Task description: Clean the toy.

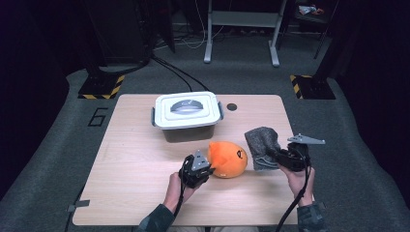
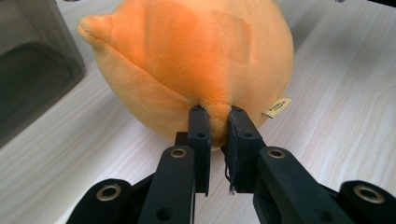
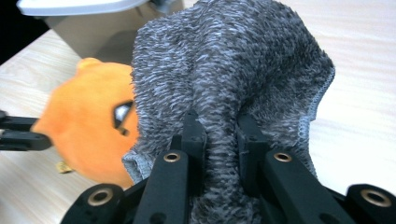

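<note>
Wood-grain table (image 1: 130, 159), lidded bin (image 1: 187, 115) as landmark: I am pinching the orange plush (image 2: 196, 65) with left gripper (image 2: 217, 116), right gripper (image 3: 219, 123) clamping grey cloth (image 3: 233, 60), both just in front of the bin; next, likely unlidding it.

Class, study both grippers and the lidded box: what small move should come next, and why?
Probably lift the left gripper a little, raising the orange plush toy off the table. Its jaws are already shut on a fold of the plush, and the right gripper already pinches the grey towel. The plastic box behind is shut with its white lid on, so nothing can go in yet.
</note>
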`<act>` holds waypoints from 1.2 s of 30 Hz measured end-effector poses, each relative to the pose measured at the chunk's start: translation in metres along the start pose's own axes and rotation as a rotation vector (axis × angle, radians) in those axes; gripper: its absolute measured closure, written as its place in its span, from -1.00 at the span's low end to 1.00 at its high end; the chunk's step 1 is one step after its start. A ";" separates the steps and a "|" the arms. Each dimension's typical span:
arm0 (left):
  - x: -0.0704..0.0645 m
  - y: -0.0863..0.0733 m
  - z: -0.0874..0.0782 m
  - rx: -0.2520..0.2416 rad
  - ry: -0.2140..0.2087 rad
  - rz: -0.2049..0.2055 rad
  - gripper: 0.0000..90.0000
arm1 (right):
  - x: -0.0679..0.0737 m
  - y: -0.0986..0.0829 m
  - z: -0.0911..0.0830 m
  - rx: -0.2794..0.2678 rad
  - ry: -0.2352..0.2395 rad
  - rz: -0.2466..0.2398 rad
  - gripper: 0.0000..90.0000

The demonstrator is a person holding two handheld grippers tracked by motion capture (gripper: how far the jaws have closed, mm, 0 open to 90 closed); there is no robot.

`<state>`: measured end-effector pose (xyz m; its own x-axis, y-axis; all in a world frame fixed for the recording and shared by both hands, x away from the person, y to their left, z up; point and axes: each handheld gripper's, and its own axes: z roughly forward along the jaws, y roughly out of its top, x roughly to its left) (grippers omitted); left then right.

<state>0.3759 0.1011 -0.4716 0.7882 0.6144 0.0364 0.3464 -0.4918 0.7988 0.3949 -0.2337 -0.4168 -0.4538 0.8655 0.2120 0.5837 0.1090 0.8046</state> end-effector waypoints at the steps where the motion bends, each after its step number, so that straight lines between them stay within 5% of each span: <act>1: 0.000 0.001 0.001 0.002 -0.001 0.002 0.81 | 0.003 0.003 0.001 0.001 0.005 -0.010 0.71; 16: -0.004 0.010 0.004 0.023 0.004 0.073 0.80 | 0.060 0.037 0.041 0.056 0.141 -0.128 0.69; 23: -0.007 0.009 0.004 0.034 0.011 0.088 0.80 | 0.075 0.035 0.070 0.149 0.117 -0.193 0.70; 26: -0.007 0.005 0.006 0.033 0.012 0.082 0.78 | 0.071 0.025 0.078 0.163 0.124 -0.166 0.71; 29: -0.005 0.005 0.006 0.032 0.010 0.064 0.61 | 0.068 0.022 0.079 0.169 0.124 -0.169 0.71; 33: -0.003 0.005 0.009 0.035 0.049 0.012 -0.01 | 0.068 0.020 0.079 0.174 0.121 -0.172 0.72; 36: -0.001 0.004 0.015 0.046 0.010 -0.004 0.04 | 0.068 0.017 0.080 0.172 0.130 -0.169 0.72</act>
<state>0.3843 0.0891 -0.4773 0.7818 0.6223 0.0390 0.3729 -0.5168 0.7706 0.4276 -0.1339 -0.4326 -0.6306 0.7593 0.1605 0.5931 0.3381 0.7307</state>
